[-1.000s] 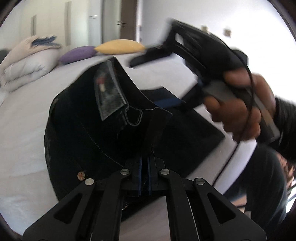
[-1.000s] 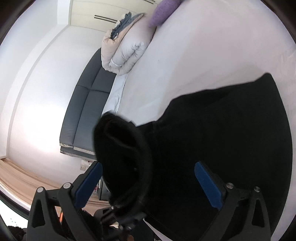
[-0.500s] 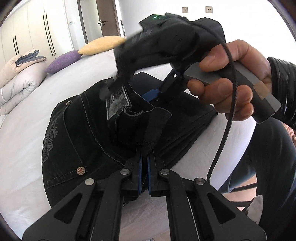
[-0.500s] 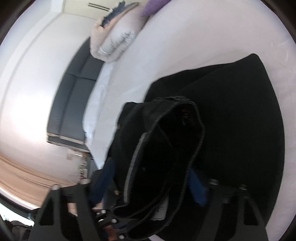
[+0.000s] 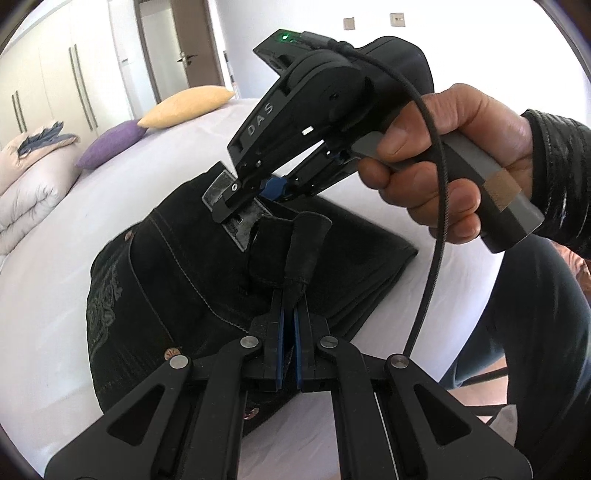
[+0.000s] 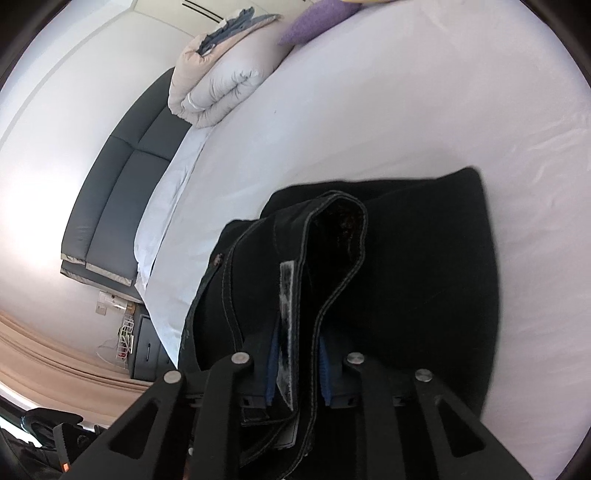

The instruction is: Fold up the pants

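A pair of black pants (image 5: 207, 280) lies partly folded on a white bed (image 5: 55, 240). Two hand-held grippers work at the waistband end.

In the left wrist view, the left gripper (image 5: 289, 317) has its jaws together, clamped on a narrow upright fold of the pants' fabric that rises straight out from between the blue pads. Beyond those jaws and slightly left sits the grey label (image 5: 236, 218) inside the waistband. Left of the jaws, the seat of the pants spreads out with pale stitching and a rivet. Right of the jaws, the folded legs lie flat on the bed.

Above and beyond the left jaws, a hand (image 5: 436, 177) in a dark sleeve holds the right gripper (image 5: 255, 192), whose tip reaches down onto the waistband at the label.

In the right wrist view, the right gripper (image 6: 297, 363) has its jaws closing, with the waistband and its label (image 6: 287, 332) between the blue pads. The pads appear to meet the fabric on both sides. The waistband opening gapes just beyond the jaws. The rest of the pants (image 6: 424, 266) lies flat beyond and to the right.

Far beyond both jaws are a rolled duvet (image 6: 221, 81), a purple cushion (image 6: 317, 18) and a yellow cushion (image 5: 184, 105).
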